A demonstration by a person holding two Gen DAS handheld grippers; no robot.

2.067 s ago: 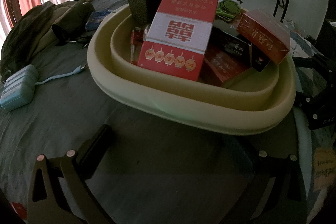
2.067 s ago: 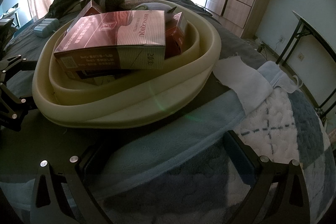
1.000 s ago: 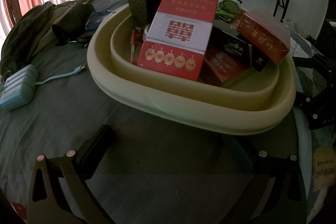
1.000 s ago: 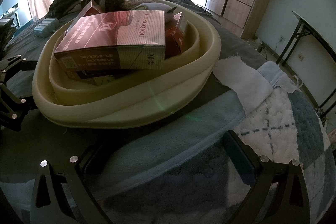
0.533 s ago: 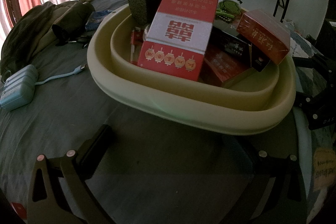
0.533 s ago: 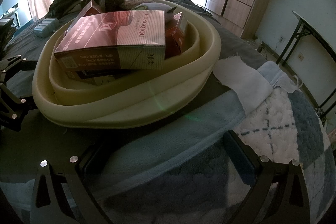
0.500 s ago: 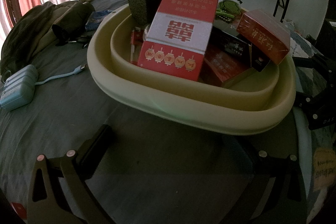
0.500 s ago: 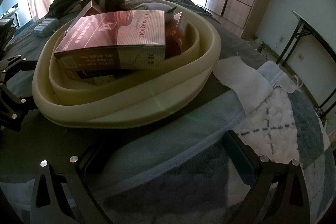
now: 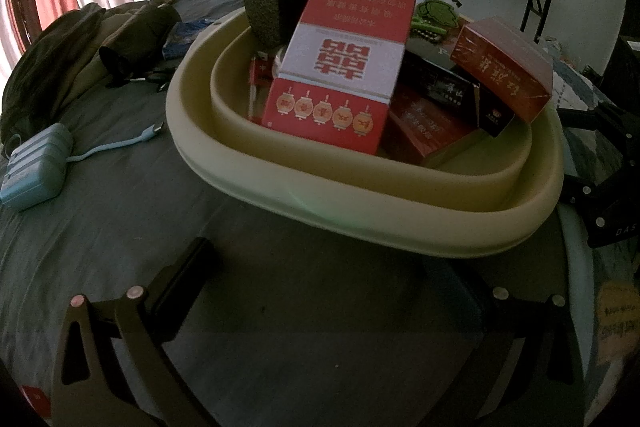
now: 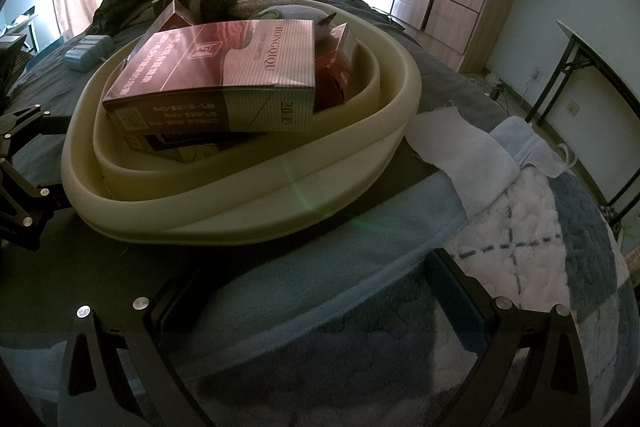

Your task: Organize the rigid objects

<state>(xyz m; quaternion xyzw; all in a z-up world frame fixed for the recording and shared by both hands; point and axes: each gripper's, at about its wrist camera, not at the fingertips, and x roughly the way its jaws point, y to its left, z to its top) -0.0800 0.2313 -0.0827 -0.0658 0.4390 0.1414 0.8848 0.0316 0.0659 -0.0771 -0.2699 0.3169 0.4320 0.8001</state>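
On the bed (image 9: 120, 211) sat a cream basin (image 9: 360, 203) heaped with boxes. The left gripper (image 9: 332, 291) and right gripper (image 10: 316, 291) lay wide-fingered and empty before it. The maroon carton (image 10: 224, 75), marked "HONGQIQU", overhung the rim; a nudge might have tipped it out.

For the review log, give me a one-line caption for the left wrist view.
Open left gripper faces a cream basin piled with red cartons on a dark bedspread.
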